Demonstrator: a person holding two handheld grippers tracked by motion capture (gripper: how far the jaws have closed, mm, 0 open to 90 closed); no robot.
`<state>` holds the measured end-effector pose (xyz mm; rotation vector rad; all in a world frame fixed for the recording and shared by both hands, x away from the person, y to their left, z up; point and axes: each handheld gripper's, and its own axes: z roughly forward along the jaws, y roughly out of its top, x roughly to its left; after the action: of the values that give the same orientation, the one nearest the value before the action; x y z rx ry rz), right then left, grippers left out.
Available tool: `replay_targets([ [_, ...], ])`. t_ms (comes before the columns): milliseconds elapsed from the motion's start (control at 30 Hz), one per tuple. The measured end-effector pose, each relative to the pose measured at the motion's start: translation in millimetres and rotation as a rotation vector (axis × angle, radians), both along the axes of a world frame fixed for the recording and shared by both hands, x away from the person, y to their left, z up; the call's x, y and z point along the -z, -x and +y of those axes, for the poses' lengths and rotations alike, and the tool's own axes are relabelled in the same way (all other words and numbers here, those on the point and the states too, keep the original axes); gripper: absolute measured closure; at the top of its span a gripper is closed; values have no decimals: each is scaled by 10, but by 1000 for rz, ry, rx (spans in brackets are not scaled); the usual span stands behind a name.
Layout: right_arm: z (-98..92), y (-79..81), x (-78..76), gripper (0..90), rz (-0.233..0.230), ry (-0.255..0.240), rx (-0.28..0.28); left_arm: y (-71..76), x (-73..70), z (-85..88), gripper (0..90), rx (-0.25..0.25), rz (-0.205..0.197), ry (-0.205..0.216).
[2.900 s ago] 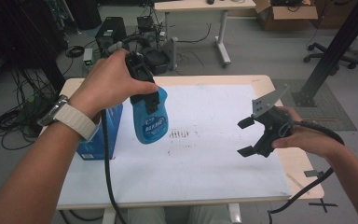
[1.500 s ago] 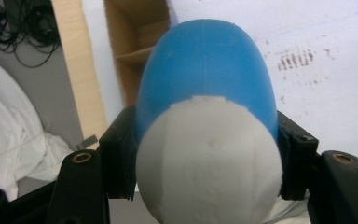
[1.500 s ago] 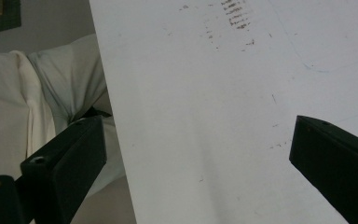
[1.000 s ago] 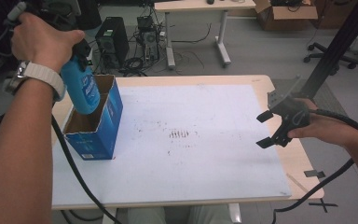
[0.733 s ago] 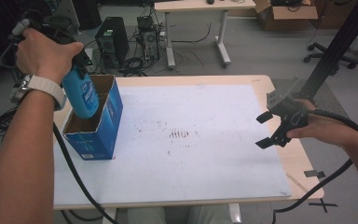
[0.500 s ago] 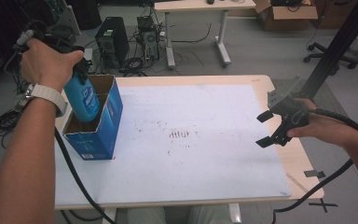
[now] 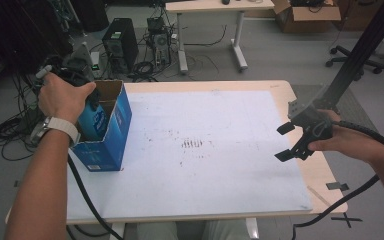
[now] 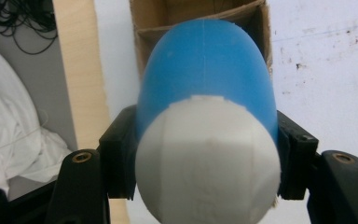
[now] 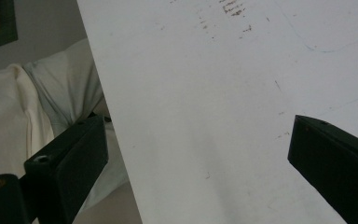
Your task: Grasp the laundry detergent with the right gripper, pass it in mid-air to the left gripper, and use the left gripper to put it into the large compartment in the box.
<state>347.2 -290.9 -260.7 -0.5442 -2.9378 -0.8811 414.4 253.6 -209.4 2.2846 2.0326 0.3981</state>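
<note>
A blue bottle with a white cap stands partly inside an open blue cardboard box at the table's left edge. My left gripper is shut on the bottle near its cap, and its black jaws press both sides of it in the left gripper view. The bottle's lower end points down into the box's brown inside. My right gripper hovers open over the table's right side with nothing between its jaws; the right gripper view looks down at the bare white surface.
The table has a white mat with dark smudges in the middle. Its wooden rim shows at the right. Beyond it are computer towers, cables and another desk. A black pole rises at the right.
My left gripper has carried the blue bottle from mid-table over to the box at the left and lowered it inside. The right gripper has stayed open at the right side.
</note>
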Motion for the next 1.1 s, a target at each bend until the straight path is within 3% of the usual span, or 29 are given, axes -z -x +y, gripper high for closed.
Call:
replay_targets([
  [200, -14, 10, 1, 50, 0, 0, 6, -54, 274, -16, 380, 5, 14, -12],
  [500, -47, -5, 83, 51, 18, 0, 13, -117, 502, -19, 380, 21, 27, -6],
  [800, -58, -13, 111, 52, 30, 5, 18, -117, 666, 22, 380, 20, 49, -6],
  [1100, -49, -16, 136, 53, 32, 8, 16, -106, 692, 77, 378, 18, 47, 12],
])
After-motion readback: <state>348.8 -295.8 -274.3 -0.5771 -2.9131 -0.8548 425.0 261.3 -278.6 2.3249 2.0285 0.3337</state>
